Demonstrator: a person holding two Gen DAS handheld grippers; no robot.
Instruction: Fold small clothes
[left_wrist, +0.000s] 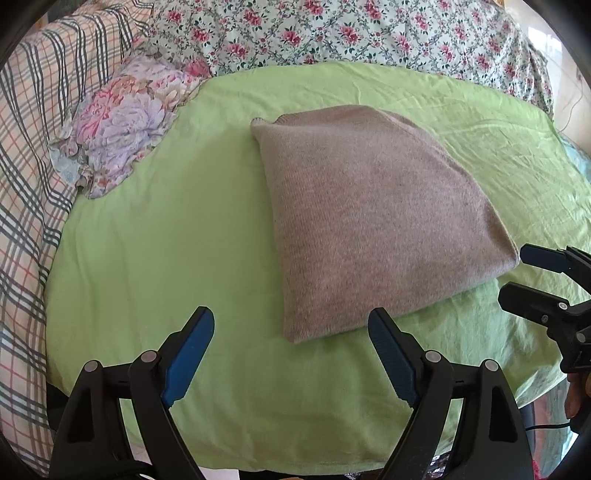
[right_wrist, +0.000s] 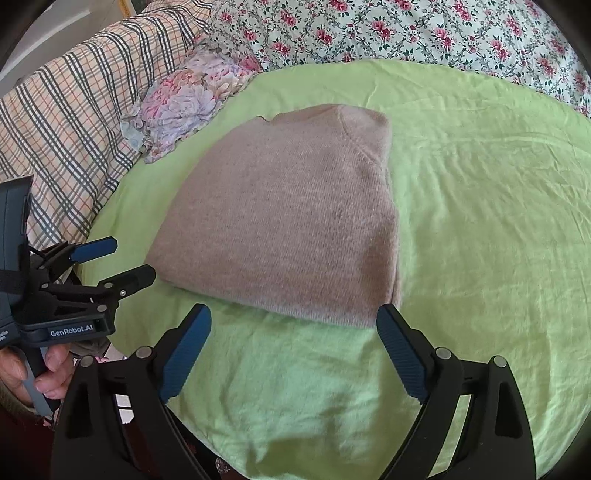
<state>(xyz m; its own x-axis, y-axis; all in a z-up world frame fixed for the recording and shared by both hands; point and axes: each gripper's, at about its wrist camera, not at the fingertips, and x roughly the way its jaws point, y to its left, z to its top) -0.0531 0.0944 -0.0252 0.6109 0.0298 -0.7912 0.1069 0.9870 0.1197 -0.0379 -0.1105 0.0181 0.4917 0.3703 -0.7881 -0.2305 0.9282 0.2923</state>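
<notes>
Sweater: the tan sweater (left_wrist: 373, 218) lies folded flat on the green sheet (left_wrist: 155, 258), just ahead of both claws.
Left claw: the left claw (left_wrist: 291, 354) is wide and holds nothing; the sweater's near edge is just past its tips.
Right claw: the right claw (right_wrist: 295, 350) is wide and holds nothing.
Behind: a flowery pillow (left_wrist: 125, 122) sits far left.

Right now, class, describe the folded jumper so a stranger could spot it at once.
Find the bright green sheet spread over the bed. Near its middle lies a folded beige-brown knit jumper. Unlike the flowered cushion and checked bedding beside the sheet, it is plain and fuzzy.
</notes>
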